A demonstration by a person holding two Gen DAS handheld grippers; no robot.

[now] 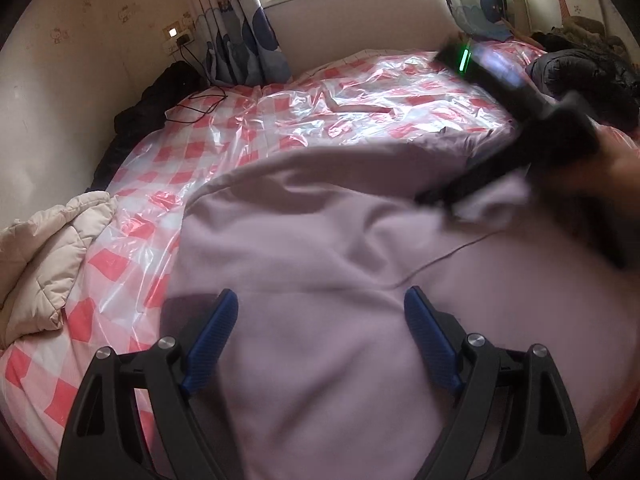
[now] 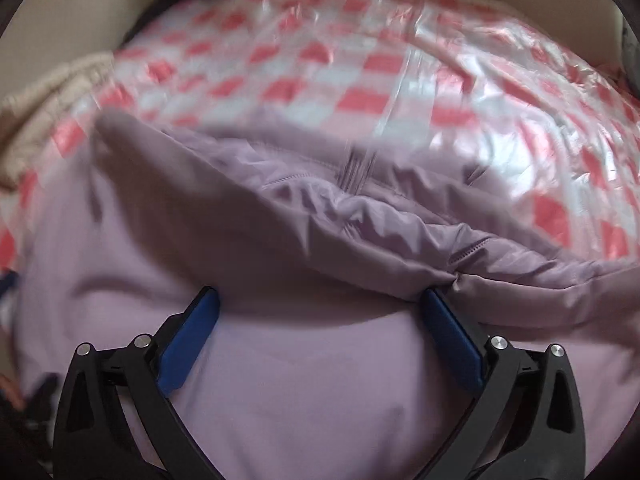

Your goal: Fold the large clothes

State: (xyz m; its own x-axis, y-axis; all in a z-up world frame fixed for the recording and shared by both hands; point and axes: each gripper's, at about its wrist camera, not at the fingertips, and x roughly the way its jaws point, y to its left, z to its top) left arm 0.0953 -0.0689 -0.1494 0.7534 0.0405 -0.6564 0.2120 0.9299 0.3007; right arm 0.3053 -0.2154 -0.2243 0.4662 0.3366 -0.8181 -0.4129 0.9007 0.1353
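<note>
A large lilac padded jacket [image 1: 328, 248] lies spread on the bed, fleece lining up. My left gripper [image 1: 322, 300] is open just above the lining, holding nothing. The right gripper [image 1: 440, 200] shows blurred at the right of the left wrist view, low over the jacket's far edge. In the right wrist view the right gripper [image 2: 320, 296] is open over the lining [image 2: 312, 380], its fingertips at a folded-over quilted edge [image 2: 380, 216] of the jacket. Nothing is between its pads.
The bed has a red-and-white checked sheet under clear plastic [image 1: 280, 112]. A cream quilted garment [image 1: 44, 256] lies at the left edge. Dark clothes [image 1: 588, 76] are piled at the far right, more dark cloth [image 1: 156, 96] by the left wall. A cable [image 1: 200, 104] crosses the sheet.
</note>
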